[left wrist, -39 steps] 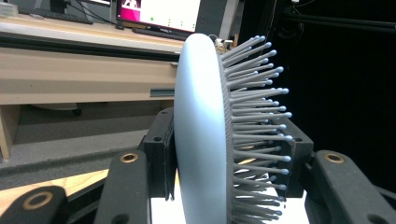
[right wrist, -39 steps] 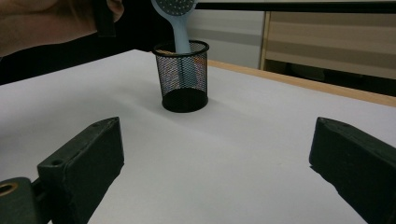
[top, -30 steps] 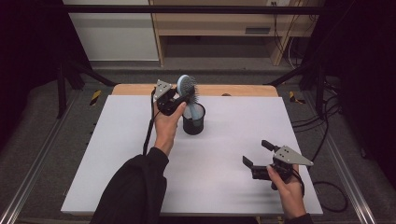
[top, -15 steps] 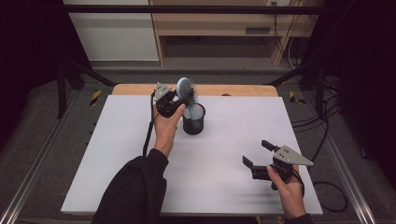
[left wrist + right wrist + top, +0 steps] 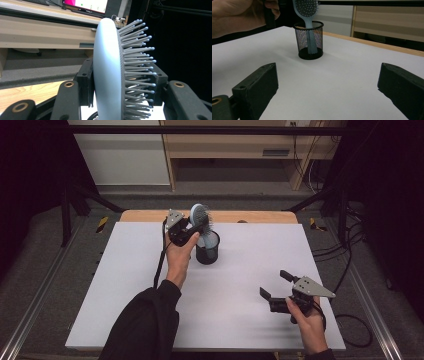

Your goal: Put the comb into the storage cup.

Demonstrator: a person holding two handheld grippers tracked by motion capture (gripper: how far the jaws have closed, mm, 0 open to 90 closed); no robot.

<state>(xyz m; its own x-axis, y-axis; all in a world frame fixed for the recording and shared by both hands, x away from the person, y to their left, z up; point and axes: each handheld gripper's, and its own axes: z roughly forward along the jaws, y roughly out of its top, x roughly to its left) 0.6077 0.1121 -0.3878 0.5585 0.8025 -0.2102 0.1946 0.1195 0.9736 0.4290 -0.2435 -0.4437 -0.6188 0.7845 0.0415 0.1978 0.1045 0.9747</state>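
Note:
A pale blue hairbrush stands upright with its handle down inside a black mesh cup at the back middle of the white table. My left gripper is shut on the brush's head, one jaw on its smooth back and one on the bristle side. In the left gripper view, the brush sits edge-on between the pads of the left gripper. My right gripper rests low at the front right with its jaws wide apart and nothing between them. In the right gripper view, the right gripper faces the cup and brush from a distance.
A wooden strip edges the table's far side. Behind it stand a wooden shelf unit and a white cabinet. Cables trail on the floor at the right. The person's left hand shows beside the cup.

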